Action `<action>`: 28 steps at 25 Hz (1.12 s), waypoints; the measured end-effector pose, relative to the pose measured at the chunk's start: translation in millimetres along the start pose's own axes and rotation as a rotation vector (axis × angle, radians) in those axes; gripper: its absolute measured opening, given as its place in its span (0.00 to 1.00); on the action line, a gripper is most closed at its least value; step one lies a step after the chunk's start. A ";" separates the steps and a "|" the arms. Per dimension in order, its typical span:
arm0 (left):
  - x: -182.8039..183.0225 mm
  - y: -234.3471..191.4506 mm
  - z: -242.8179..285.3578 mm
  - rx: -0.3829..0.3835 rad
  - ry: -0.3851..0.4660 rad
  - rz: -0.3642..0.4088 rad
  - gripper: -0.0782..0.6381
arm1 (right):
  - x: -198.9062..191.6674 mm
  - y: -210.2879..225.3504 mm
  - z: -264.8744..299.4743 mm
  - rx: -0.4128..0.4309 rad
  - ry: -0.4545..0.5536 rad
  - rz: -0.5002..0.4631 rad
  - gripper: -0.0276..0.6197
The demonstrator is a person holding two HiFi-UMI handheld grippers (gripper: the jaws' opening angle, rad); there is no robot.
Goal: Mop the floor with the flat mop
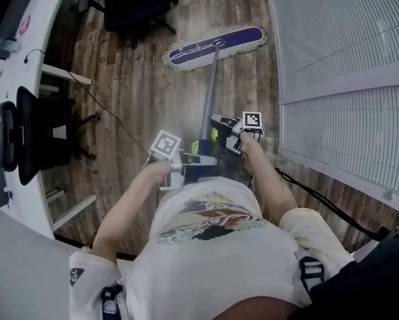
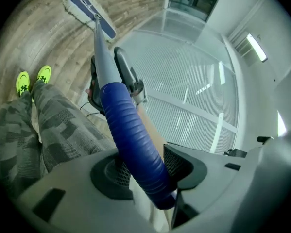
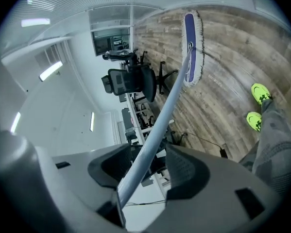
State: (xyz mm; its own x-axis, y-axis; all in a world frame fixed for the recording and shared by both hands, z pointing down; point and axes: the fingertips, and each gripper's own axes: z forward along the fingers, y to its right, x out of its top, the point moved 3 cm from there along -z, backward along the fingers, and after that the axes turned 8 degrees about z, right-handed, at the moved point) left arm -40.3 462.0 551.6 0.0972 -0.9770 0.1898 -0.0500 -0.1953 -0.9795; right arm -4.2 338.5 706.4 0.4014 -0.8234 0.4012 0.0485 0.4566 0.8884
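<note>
Toward the upper middle of the head view, the mop head (image 1: 216,45) lies flat on the wood floor (image 1: 139,79). Lower down, the left claw (image 2: 147,169) grips the handle's blue sleeve (image 2: 130,130); the right claw (image 3: 147,169) gapes wide around the grey pole (image 3: 160,115), not pressing it. Likely a regrip mid-mopping: the right claw should close before pushing.

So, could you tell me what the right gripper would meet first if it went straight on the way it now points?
Most likely the grey metal mop pole, which runs between the right gripper's open jaws. Past it stands a black office chair, though depth is unclear.
</note>
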 end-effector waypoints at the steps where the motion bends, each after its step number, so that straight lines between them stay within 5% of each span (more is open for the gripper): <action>1: -3.6 -0.7 2.9 0.011 -0.031 0.003 0.36 | -0.4 0.1 4.3 -0.004 -0.019 0.004 0.37; 6: -5.4 -10.2 6.4 0.057 -0.116 -0.017 0.36 | -17.1 0.1 26.8 -0.030 -0.044 0.021 0.34; 14: 18.0 -9.8 14.0 0.017 -0.041 -0.008 0.36 | 4.7 -4.1 22.1 0.016 0.122 0.073 0.32; 19: 70.0 -3.8 16.8 -0.013 0.048 -0.011 0.36 | 52.6 -20.0 30.4 0.027 0.186 0.081 0.32; 28: 193.1 12.4 41.5 -0.042 0.130 -0.015 0.36 | 166.5 -70.4 42.9 -0.001 0.150 0.075 0.31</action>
State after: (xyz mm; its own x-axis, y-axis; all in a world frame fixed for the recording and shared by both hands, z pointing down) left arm 19.1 274.5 573.4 -0.0308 -0.9763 0.2144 -0.0910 -0.2108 -0.9733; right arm 20.0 154.8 720.2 0.5357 -0.7276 0.4286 0.0144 0.5153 0.8569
